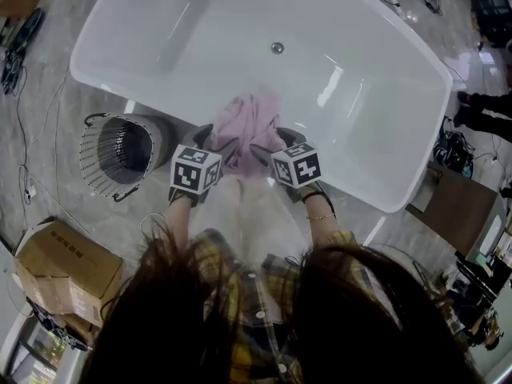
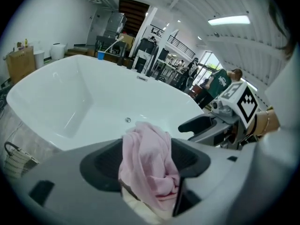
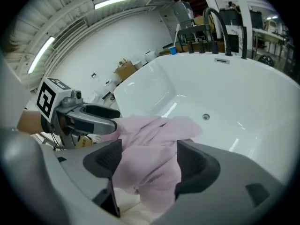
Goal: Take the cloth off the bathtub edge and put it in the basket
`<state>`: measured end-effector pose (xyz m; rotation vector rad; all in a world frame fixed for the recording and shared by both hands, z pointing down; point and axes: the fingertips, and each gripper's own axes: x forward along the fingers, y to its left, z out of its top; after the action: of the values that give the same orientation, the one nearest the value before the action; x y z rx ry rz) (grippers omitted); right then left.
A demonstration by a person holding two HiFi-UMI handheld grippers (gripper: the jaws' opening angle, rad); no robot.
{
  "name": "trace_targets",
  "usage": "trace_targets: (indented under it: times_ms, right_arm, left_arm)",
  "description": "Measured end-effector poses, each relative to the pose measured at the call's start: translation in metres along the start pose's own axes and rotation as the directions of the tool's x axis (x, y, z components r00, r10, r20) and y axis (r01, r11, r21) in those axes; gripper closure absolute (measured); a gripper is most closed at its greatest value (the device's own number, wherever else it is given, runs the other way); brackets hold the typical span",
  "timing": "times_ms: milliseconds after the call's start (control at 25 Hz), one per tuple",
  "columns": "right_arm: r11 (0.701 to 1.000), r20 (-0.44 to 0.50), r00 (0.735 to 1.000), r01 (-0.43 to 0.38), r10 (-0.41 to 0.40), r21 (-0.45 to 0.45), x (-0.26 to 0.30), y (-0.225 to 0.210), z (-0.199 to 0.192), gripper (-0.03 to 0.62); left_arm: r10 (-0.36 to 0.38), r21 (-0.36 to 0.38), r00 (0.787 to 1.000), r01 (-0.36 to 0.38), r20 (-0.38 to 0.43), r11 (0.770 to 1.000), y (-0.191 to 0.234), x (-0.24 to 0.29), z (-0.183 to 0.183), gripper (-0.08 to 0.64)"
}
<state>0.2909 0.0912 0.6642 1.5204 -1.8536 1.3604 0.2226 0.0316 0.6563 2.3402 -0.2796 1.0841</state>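
Both tongs stand apart, left tongs point(image 2: 146, 162) and right tongs point(image 3: 145, 162) each straddling the pink cloth point(image 1: 250, 122) draped over the near edge of the bathtub point(image 1: 352, 150). Pinching only a loose fold could let it slide into the tub instead of reaching the wire basket point(image 1: 120, 154) on the left.

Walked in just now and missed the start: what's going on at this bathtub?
A person holds a hand-held gripper in each hand at the near edge of the white bathtub, where a pink cloth is draped. The left hand-held gripper and the right hand-held gripper both have their jaws open with the cloth between them, not yet clamped. The wire basket stands on the floor to the person's left.
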Motion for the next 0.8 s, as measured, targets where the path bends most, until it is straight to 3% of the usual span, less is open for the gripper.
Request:
trace_targets:
  times_ms: [280,440,800]
  right_arm:
    - [0.999,-0.132,0.991,0.033,-0.038,-0.037,0.019,-0.014,-0.039,0.212]
    - [1.000,-0.156,0.988,0.016,-0.017,-0.006,0.030,-0.019,-0.050,0.201]
    - [1.000,-0.223,0.975,-0.003,0.007,0.017,0.043,-0.024,-0.058,0.202]
  left_arm:
    - [-0.005,-0.012,0.994,0.003,-0.111,1.000,0.007,0.024,-0.031,0.245]
    - [0.013,-0.008,0.984,-0.015,-0.178,1.000,0.010,0.036,-0.049,0.242]
    - [0.020,-0.031,0.972,-0.028,-0.234,0.999,0.013,0.052,-0.056,0.241]
